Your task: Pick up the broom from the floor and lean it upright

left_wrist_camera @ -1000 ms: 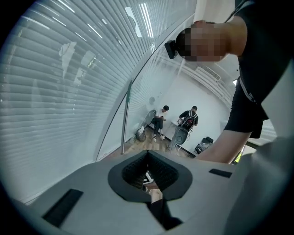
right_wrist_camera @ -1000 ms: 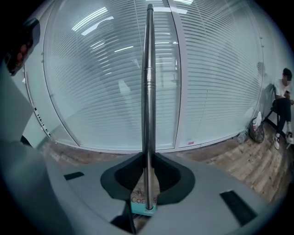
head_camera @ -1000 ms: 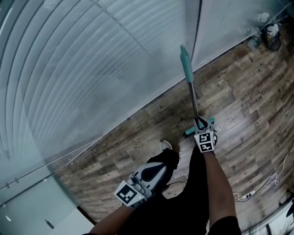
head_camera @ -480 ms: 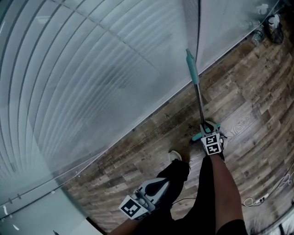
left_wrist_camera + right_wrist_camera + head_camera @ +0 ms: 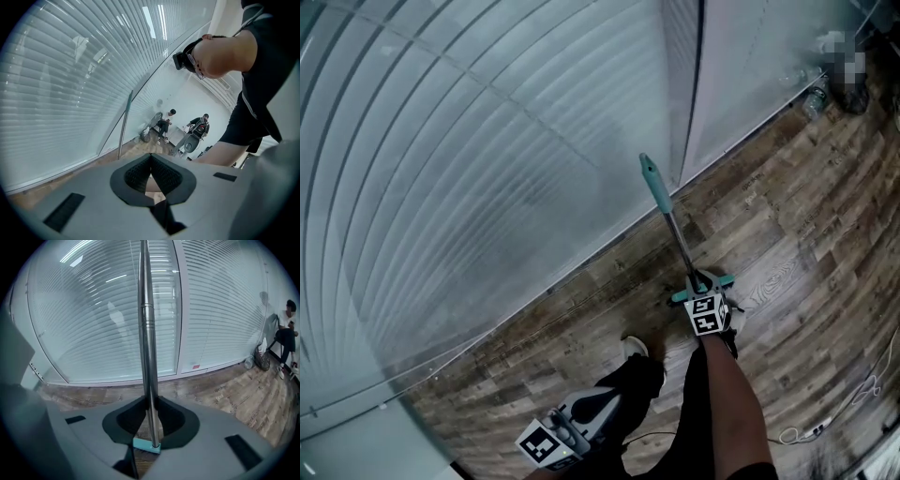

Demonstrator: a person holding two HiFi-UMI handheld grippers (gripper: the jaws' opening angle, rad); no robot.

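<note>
Standing nearly upright on the wooden floor, the broom has its teal head down at the boards. Its long axis runs up to the teal-capped handle end, which tips slightly toward the blind-covered glass wall. The right gripper pinches the metal shaft low, just above the head. The left gripper hangs well apart beside the person's leg, jaws pressed together on nothing.

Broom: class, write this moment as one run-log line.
right gripper: shut on broom pole | broom: upright, head on floor, beside glass wall | left gripper: shut, empty
</note>
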